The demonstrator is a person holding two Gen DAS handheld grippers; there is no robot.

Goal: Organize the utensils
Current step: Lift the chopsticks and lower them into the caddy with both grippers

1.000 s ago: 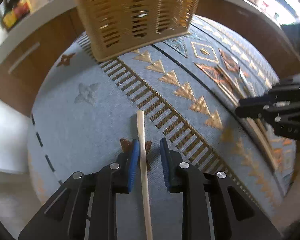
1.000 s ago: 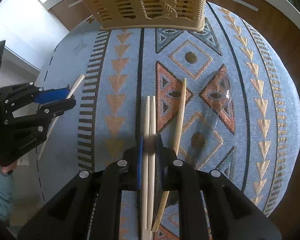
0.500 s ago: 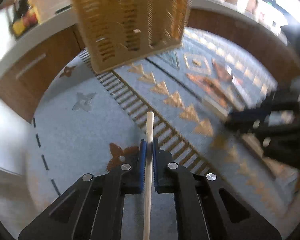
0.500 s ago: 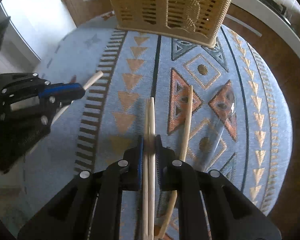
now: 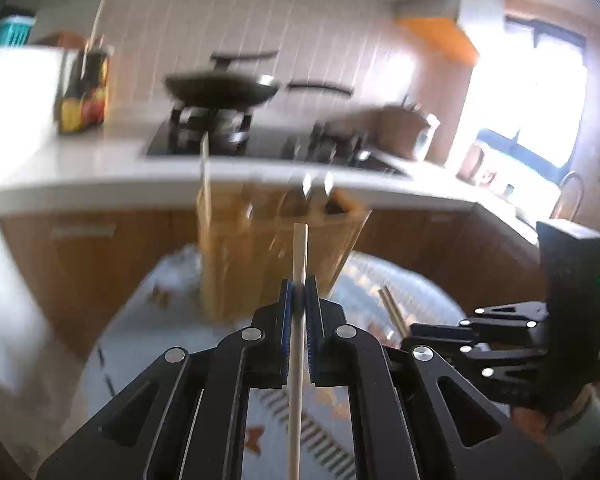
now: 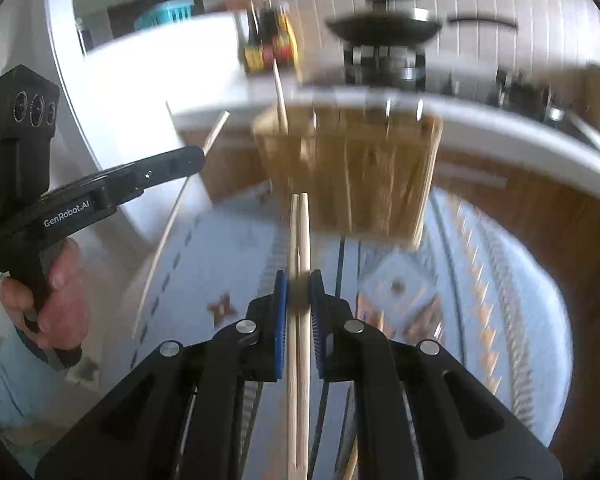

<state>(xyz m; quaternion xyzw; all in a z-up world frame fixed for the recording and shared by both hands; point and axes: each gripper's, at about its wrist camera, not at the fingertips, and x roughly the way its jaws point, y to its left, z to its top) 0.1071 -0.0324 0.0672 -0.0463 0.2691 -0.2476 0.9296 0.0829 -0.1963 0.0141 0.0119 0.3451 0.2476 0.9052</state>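
Chopsticks, pale wooden ones, are what I am sorting, and the tan slatted utensil basket [image 6: 348,176] standing on the blue patterned cloth [image 6: 500,280] of the tabletop is my landmark. A second ago both cameras looked down at the cloth with only the basket's base along the top edge; now both have swung up, so the whole basket shows ahead with its open rim and the kitchen counter behind it. I judge the pickup done and the carry toward the basket under way.

My right gripper [image 6: 299,292] has its fingers closed on a pair of pale wooden chopsticks [image 6: 299,236], lifted clear of the cloth and pointing at the basket's front wall, just short of it. A second ago that pair lay flat on the cloth.

My left gripper [image 5: 299,294] was open around a single pale wooden chopstick [image 5: 300,252] a second ago; its fingers now clamp that stick, which is raised and aimed at the basket's near side.

One thin stick [image 5: 205,176] already stands inside the basket at its left end.
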